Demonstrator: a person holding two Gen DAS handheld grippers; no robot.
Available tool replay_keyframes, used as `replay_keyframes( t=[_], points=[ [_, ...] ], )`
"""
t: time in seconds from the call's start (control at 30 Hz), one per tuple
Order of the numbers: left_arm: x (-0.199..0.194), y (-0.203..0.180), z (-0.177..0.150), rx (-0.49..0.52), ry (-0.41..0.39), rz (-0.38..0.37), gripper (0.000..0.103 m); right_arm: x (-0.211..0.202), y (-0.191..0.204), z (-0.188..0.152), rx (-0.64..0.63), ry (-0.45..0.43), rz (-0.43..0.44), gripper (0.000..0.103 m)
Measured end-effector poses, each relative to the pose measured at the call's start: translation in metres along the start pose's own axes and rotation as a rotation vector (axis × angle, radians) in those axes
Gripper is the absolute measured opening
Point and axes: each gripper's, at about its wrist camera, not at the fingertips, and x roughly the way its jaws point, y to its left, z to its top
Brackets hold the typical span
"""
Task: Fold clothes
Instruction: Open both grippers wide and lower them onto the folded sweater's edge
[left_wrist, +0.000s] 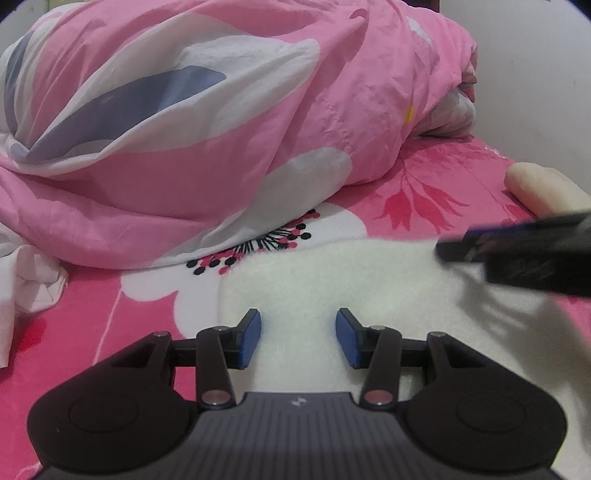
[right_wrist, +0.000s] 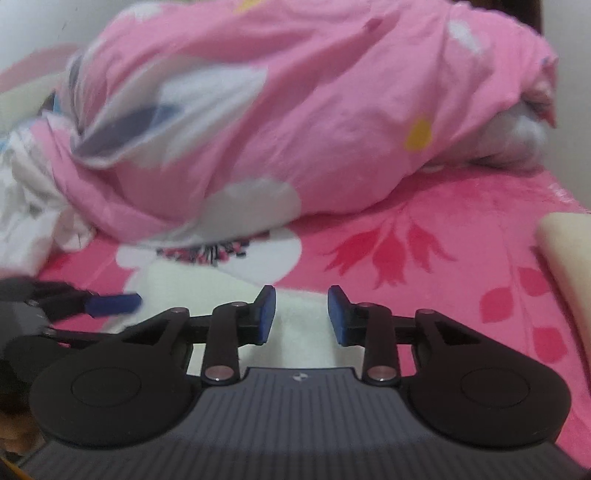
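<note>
A fluffy white fleece garment (left_wrist: 314, 280) is laid flat on the pink flower-printed bedsheet (left_wrist: 424, 192), in front of a heaped pink quilt (left_wrist: 221, 110). A fold appears just released. The left gripper (left_wrist: 298, 338) and right gripper (right_wrist: 301, 314) are held partly open above it, nothing gripped. A fresh edge must be pinched next. The garment's near edges are hidden; the right view is blurred.

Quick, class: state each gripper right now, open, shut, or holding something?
Left gripper: open, nothing between its pads, white fleece beneath.
Right gripper: open, holding nothing, above the same fleece.
</note>
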Motion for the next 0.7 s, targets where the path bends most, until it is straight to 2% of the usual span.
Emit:
replay_keyframes(
  t=[0.03, 0.1, 0.2, 0.3, 0.4, 0.5, 0.6, 0.7],
  points=[
    [0.000, 0.000, 0.000, -0.002, 0.002, 0.001, 0.047, 0.009, -0.003, -0.002, 0.011, 0.031, 0.002, 0.030],
    [0.000, 0.000, 0.001, 0.000, 0.004, 0.000, 0.047, 0.010, -0.012, -0.002, 0.061, 0.031, 0.022, 0.028],
    [0.001, 0.000, 0.000, -0.003, 0.002, -0.003, 0.047, -0.009, -0.017, -0.002, 0.102, -0.025, -0.022, 0.029],
    [0.002, 0.001, 0.000, -0.004, 0.001, -0.005, 0.047, -0.041, -0.019, -0.008, 0.116, -0.090, 0.000, 0.029],
    [0.001, 0.002, 0.000, -0.007, 0.001, -0.007, 0.047, -0.074, -0.011, -0.019, 0.066, -0.131, 0.031, 0.029],
    [0.001, 0.002, 0.000, -0.007, 0.001, -0.007, 0.047, -0.093, 0.001, -0.035, -0.011, -0.135, 0.025, 0.028],
    [0.000, 0.002, 0.000, -0.008, 0.002, -0.006, 0.047, -0.085, 0.003, -0.058, -0.053, -0.078, -0.020, 0.028],
    [0.000, 0.002, 0.000, -0.007, 0.002, -0.005, 0.047, -0.080, -0.005, -0.078, -0.006, -0.103, -0.007, 0.028]
  ],
)
